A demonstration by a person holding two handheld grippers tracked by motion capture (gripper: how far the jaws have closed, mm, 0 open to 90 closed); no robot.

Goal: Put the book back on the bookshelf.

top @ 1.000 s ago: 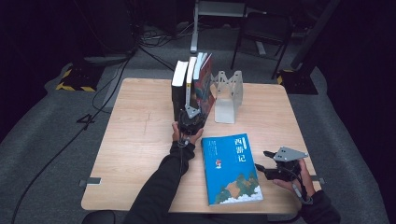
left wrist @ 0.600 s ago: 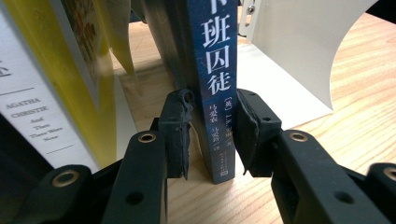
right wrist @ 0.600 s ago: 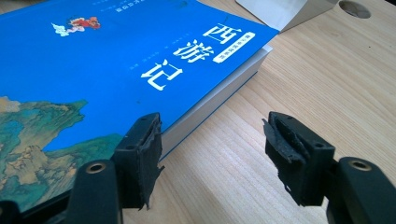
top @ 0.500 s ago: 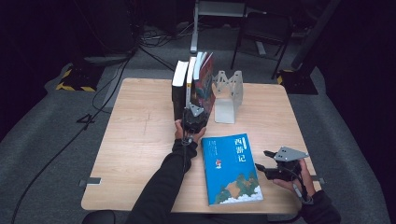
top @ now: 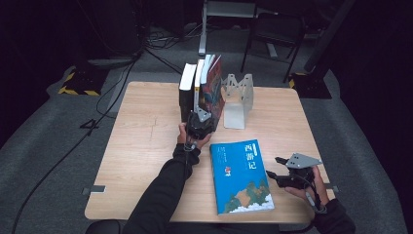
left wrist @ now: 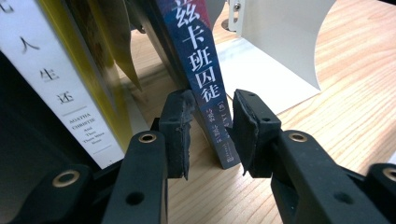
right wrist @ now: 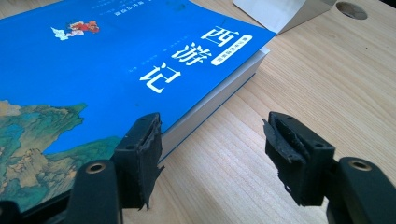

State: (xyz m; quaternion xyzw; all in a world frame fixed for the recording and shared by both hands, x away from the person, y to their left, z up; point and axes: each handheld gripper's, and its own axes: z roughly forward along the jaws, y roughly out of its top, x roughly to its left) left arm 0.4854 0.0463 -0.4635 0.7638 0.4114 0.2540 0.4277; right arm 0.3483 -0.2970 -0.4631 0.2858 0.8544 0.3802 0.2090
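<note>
Several books stand in a row at the back middle of the table (top: 141, 131). My left gripper (top: 199, 123) is at the foot of the rightmost one, a dark blue book (top: 213, 92) that leans. In the left gripper view the jaws straddle its spine (left wrist: 205, 79); my left gripper (left wrist: 212, 127) is open, with a thin gap at the left pad (left wrist: 180, 123). A bright blue book (top: 241, 178) lies flat near the front. My right gripper (top: 274, 167) stands open just right of it. In the right gripper view my right gripper (right wrist: 215, 140) has its left pad (right wrist: 142, 149) beside the blue book's (right wrist: 116, 60) edge.
A white metal bookend (top: 237, 100) stands right of the leaning book, its base plate (left wrist: 280, 46) close to the spine. A white-spined book (left wrist: 51, 79) and a yellow one stand left of my left jaw. Bare wood lies right of the right gripper (right wrist: 317, 84).
</note>
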